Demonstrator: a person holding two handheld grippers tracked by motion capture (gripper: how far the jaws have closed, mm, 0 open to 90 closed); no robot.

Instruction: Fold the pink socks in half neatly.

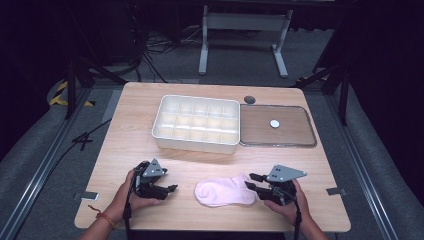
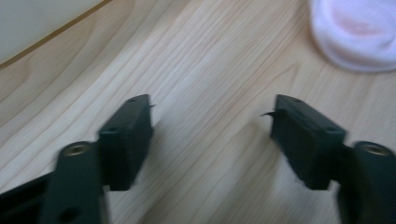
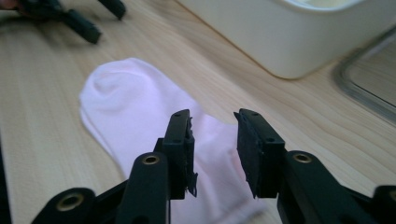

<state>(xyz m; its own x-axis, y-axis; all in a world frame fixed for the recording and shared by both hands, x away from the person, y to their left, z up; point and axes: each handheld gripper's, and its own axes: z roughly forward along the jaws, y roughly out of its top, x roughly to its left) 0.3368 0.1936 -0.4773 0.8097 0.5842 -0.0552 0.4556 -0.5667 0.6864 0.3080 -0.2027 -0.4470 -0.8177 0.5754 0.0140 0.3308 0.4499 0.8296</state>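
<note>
Dark floor and cables surround a light wooden table carrying one white plastic organizer box with a grid of small compartments. Just beside its right wall lies one flat clear lid with a small white round disc on it. One pale pink ankle sock lies flat near the front edge, between two hand-held tools. At the sock's right end is the right gripper, its jaws partly apart with a narrow gap and poised over the sock's end; whether they touch the fabric cannot be told. Beside the sock's other end is the left gripper, jaws spread wide over bare wood, holding nothing, with the sock's rounded end well ahead of them.
</note>
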